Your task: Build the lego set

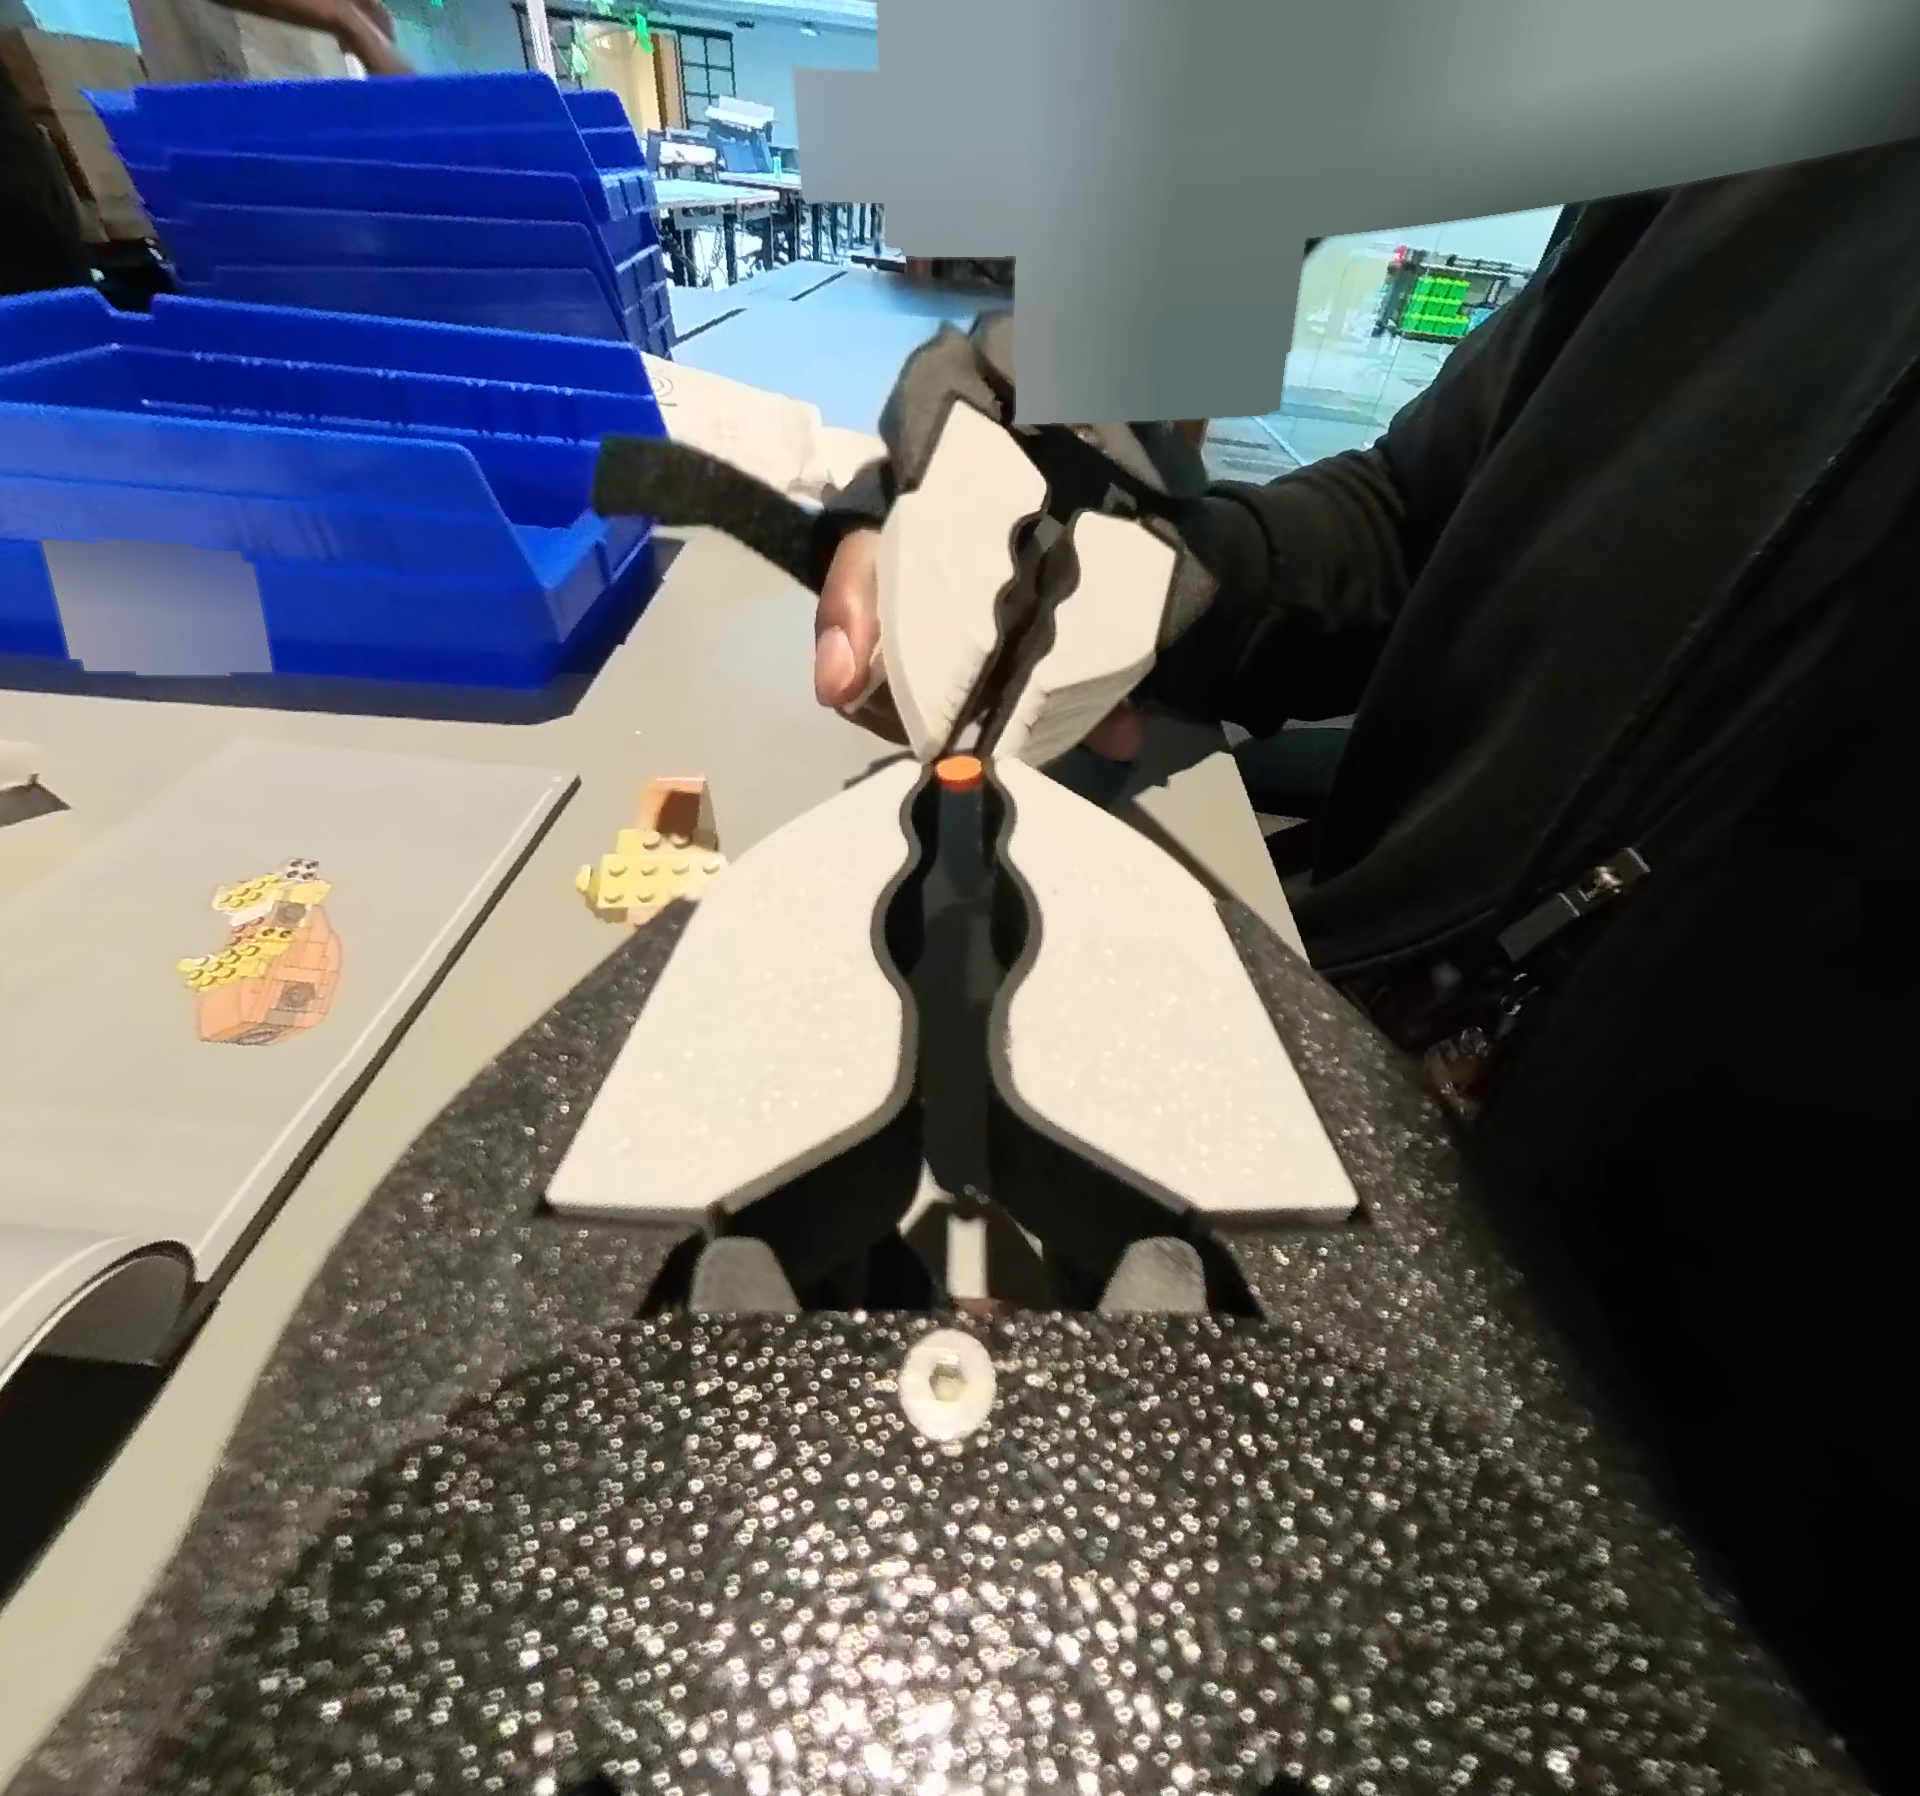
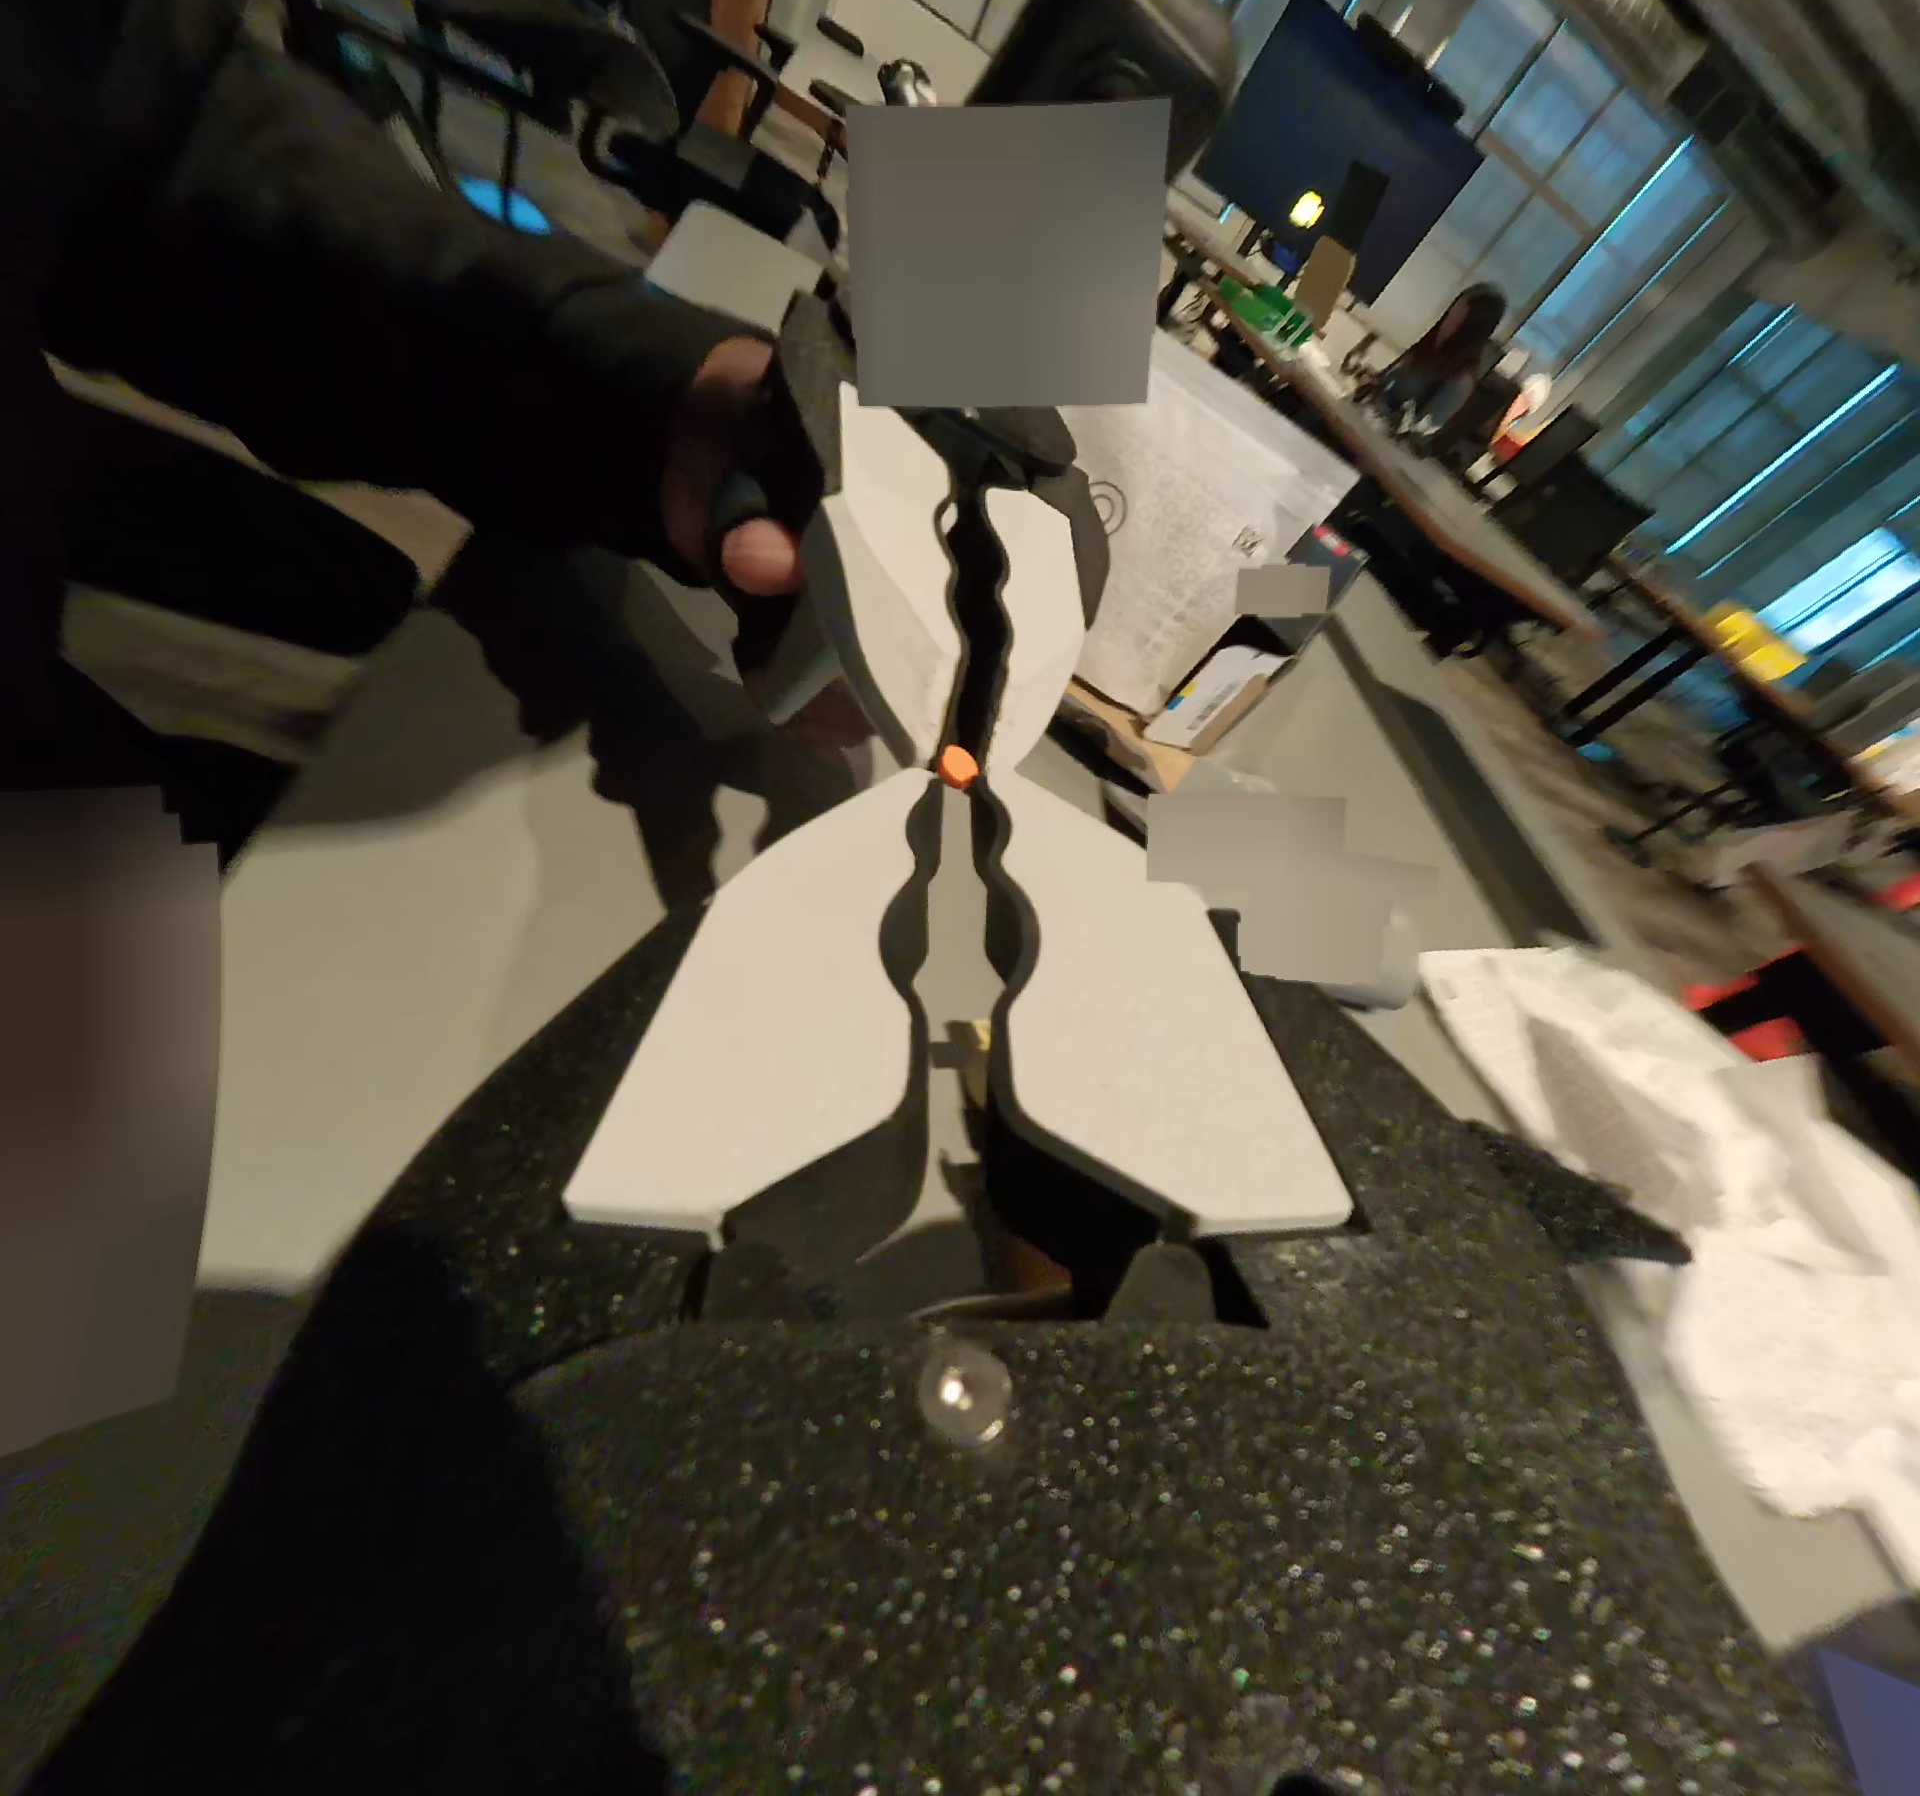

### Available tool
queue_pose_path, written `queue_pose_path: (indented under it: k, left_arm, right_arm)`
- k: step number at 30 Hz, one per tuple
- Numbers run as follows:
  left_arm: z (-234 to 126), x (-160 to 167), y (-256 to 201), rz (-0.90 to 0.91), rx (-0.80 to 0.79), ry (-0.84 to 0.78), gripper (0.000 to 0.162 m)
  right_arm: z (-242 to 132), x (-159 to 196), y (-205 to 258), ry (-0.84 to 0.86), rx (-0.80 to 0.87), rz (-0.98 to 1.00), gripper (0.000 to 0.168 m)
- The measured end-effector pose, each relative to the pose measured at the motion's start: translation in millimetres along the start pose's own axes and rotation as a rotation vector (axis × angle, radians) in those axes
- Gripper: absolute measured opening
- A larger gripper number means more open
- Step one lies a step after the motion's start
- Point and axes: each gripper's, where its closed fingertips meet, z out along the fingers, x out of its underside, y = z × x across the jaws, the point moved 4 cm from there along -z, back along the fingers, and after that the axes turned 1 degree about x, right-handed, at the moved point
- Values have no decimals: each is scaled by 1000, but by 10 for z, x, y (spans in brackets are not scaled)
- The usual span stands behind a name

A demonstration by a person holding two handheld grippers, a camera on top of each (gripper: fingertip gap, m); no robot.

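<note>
Pinching orange stud (image 1: pixel 958 771) tip-to-tip, holder unclear

My left camera sits behind my left claw (image 1: pixel 958 790), looking along its fingers over the table (image 1: pixel 717 645) toward my right claw (image 1: pixel 992 697), close ahead. My right camera looks back at the left claw (image 2: pixel 961 759). Both views share the orange piece (image 1: pixel 958 770) where the tips meet.
</note>
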Motion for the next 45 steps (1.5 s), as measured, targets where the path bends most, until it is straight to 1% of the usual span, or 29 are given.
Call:
queue_pose_path:
  k: [6,11,28,45]
  left_arm:
    - [14,20,9,-46,5,11,7]
    - [21,35,18,-75,9,14,7]
    - [68,39,10,-142,33,12,7]
    - [86,74,1,-145,36,24,7]
  right_arm:
    - [-6,10,34,16,68,-189,5]
    - [-8,22,50,28,99,-270,5]
    - [-43,44,79,18,125,-348,6]
    - [-49,87,105,24,135,-392,3]
